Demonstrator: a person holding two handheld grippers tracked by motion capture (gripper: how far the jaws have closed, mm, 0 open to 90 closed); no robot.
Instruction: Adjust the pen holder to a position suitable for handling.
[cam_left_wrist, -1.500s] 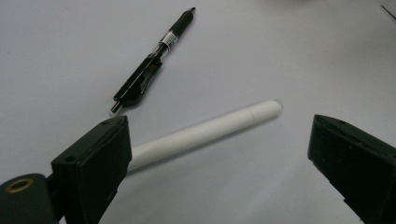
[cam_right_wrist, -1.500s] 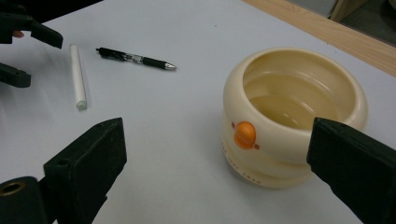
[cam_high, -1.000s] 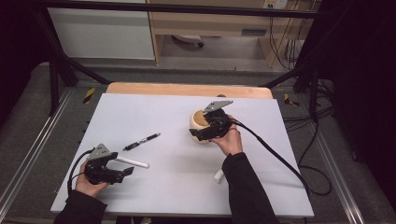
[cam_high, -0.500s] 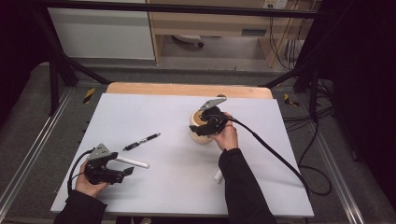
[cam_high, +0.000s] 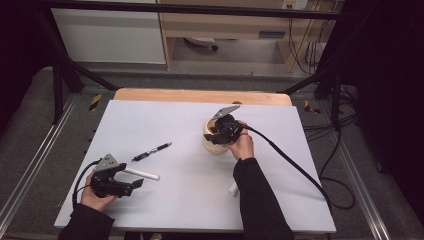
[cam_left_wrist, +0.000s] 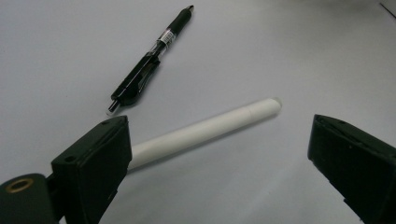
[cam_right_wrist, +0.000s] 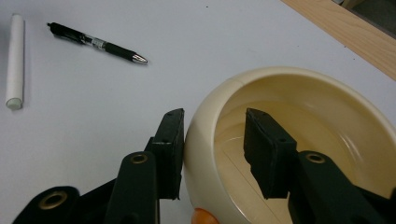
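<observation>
A cream bowl stands right of the table's middle. My right gripper straddles its near rim: one jaw lies against the outer wall, the other hangs inside, a little off the inner wall. Its jaws have just been closing with the rim between them. A black pen and a white cylinder lie at the left. My left gripper rests low beside the cylinder, open, with the cylinder's end between its jaws untouched.
The white table sheet ends at a wooden strip along the far edge. A small white object lies beside the right forearm. A cable trails from the right gripper over the table's right side.
My right gripper has sunk slightly onto the bowl's rim and its jaws have narrowed around the wall. The left gripper, pen and cylinder have stayed put.
</observation>
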